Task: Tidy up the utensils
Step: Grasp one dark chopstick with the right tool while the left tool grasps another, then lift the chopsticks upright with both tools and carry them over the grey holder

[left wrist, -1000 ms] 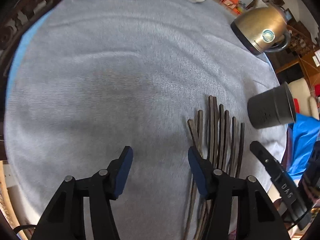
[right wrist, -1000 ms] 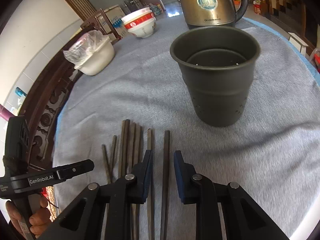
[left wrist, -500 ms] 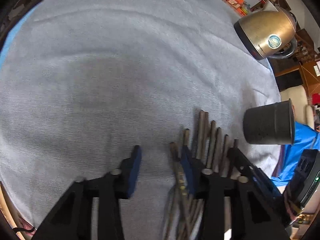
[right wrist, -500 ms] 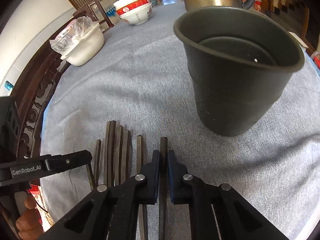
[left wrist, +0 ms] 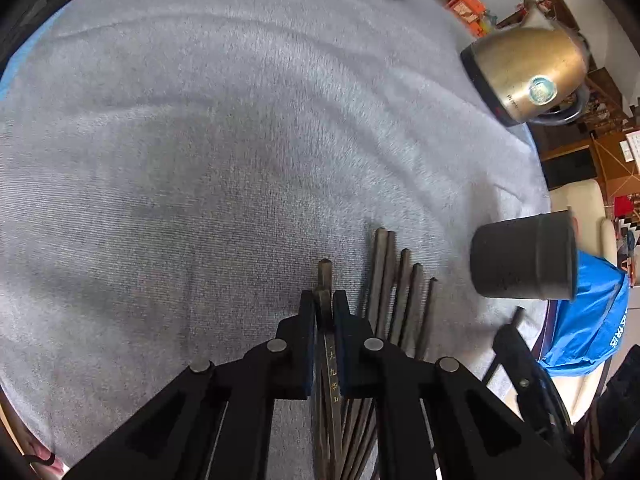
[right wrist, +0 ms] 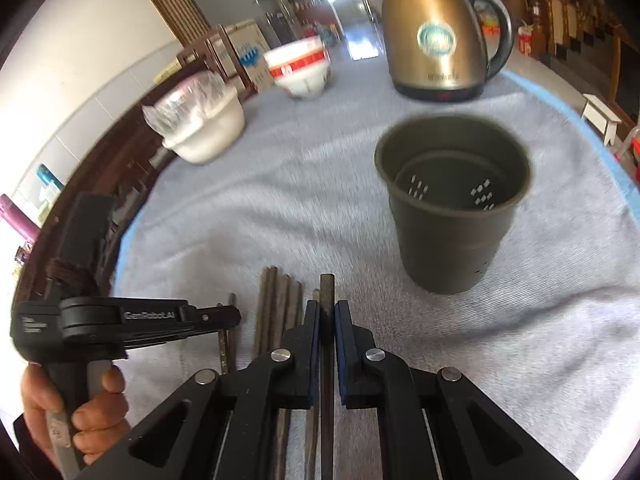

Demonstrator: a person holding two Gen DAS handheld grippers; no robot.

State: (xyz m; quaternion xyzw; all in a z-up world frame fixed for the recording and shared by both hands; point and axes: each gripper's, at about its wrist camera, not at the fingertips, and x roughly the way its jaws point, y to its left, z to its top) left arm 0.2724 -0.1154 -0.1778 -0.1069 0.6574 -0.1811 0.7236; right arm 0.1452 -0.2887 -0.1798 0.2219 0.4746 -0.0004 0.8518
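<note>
A: The big gray cloth (left wrist: 200,140) is covering the table. What is the right camera showing that the left one is not?

B: It is looking down into the dark cup (right wrist: 452,200), so the little holes inside are showing. The gold kettle (right wrist: 436,36) is standing behind the cup, and a hand (right wrist: 76,408) is holding the other tool, far left of the cup.

A: And the left camera?

B: It is seeing the cup (left wrist: 520,256) only from the side. The loose chopsticks (left wrist: 400,292) are lying just left of it.

A: The tools?

B: The left gripper (left wrist: 324,312) is squeezing one chopstick (left wrist: 325,276). The right gripper (right wrist: 327,320) is pinching its own chopstick (right wrist: 327,292), left of the cup.
</note>
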